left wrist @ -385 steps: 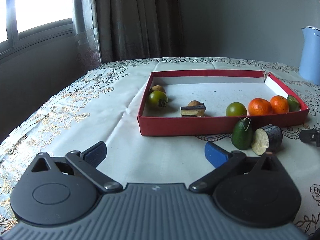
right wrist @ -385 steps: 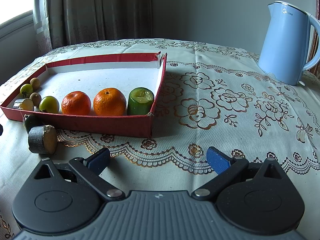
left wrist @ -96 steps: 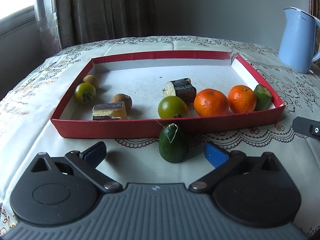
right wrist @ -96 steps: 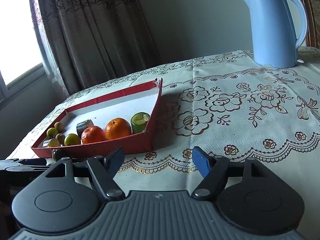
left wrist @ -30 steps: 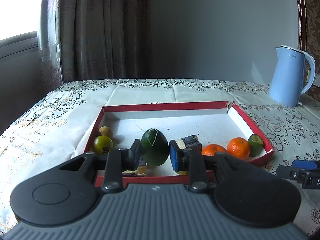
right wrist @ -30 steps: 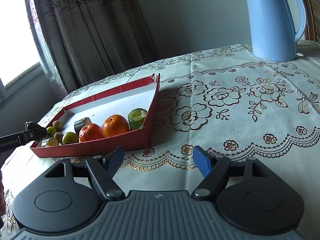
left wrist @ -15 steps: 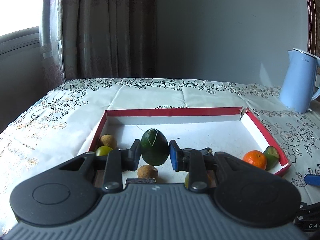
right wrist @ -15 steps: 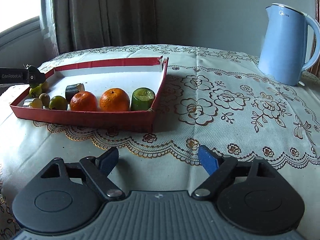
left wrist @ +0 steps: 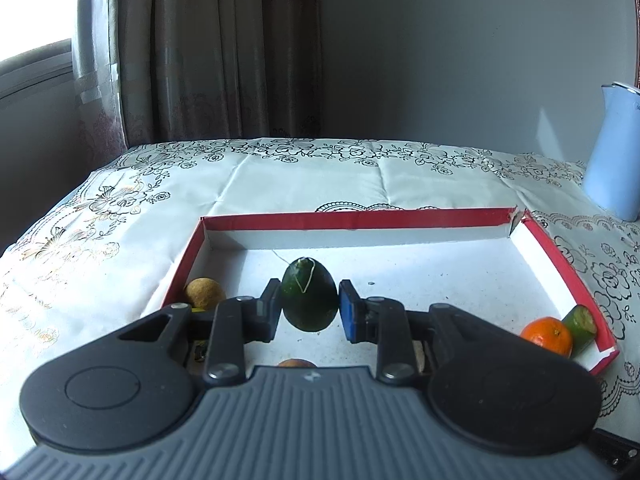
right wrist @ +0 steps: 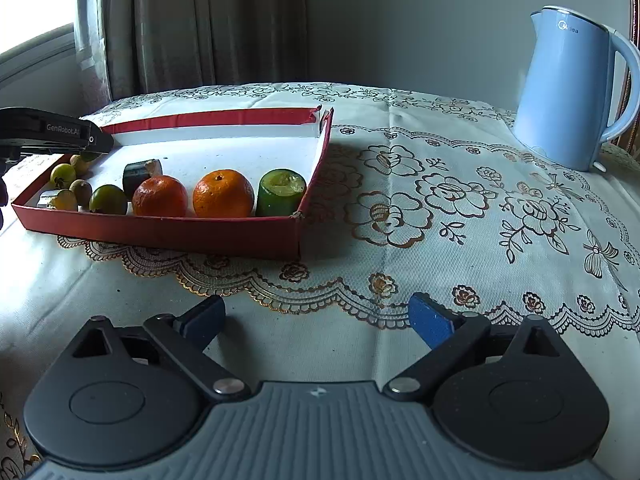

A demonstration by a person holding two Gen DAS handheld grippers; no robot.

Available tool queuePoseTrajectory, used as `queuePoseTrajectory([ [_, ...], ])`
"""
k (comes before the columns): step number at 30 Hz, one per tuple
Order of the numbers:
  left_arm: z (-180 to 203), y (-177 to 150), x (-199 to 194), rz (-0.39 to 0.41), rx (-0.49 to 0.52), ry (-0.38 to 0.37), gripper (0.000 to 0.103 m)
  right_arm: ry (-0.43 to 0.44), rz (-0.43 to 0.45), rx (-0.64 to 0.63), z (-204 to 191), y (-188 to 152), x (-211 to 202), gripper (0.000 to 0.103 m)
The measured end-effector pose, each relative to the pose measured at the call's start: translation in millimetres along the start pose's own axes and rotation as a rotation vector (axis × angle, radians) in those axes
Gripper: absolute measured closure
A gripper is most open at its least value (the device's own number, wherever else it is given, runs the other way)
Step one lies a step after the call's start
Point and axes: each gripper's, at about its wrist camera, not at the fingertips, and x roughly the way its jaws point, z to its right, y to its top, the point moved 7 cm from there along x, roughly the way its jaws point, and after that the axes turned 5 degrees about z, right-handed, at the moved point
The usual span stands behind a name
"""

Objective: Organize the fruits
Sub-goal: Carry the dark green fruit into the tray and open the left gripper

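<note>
My left gripper (left wrist: 309, 310) is shut on a dark green egg-shaped fruit (left wrist: 308, 299) and holds it above the left part of the red tray (left wrist: 360, 216). In the right wrist view the tray (right wrist: 168, 236) holds two oranges (right wrist: 223, 193), a cut green piece (right wrist: 281, 192), a dark cut piece (right wrist: 141, 172) and several small green and brown fruits (right wrist: 107, 199). The left gripper's arm (right wrist: 52, 133) reaches over the tray's far left end. My right gripper (right wrist: 316, 320) is open and empty above the tablecloth, in front of the tray.
A light blue kettle (right wrist: 572, 100) stands at the back right on the flowered tablecloth (right wrist: 460, 216). Curtains (left wrist: 208, 48) and a window are behind the table. The table edge falls away at the left.
My left gripper has carried the green fruit forward and lower over the tray's left part. The right gripper has barely moved.
</note>
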Motion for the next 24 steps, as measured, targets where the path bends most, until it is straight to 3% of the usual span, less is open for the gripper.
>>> queuePoseTrajectory([
  [24,-2.4,-5.6,13.8,-0.03,0.006,0.036,0.07,0.03,0.013,0.035,3.0,2.4,-1.3,0.003],
])
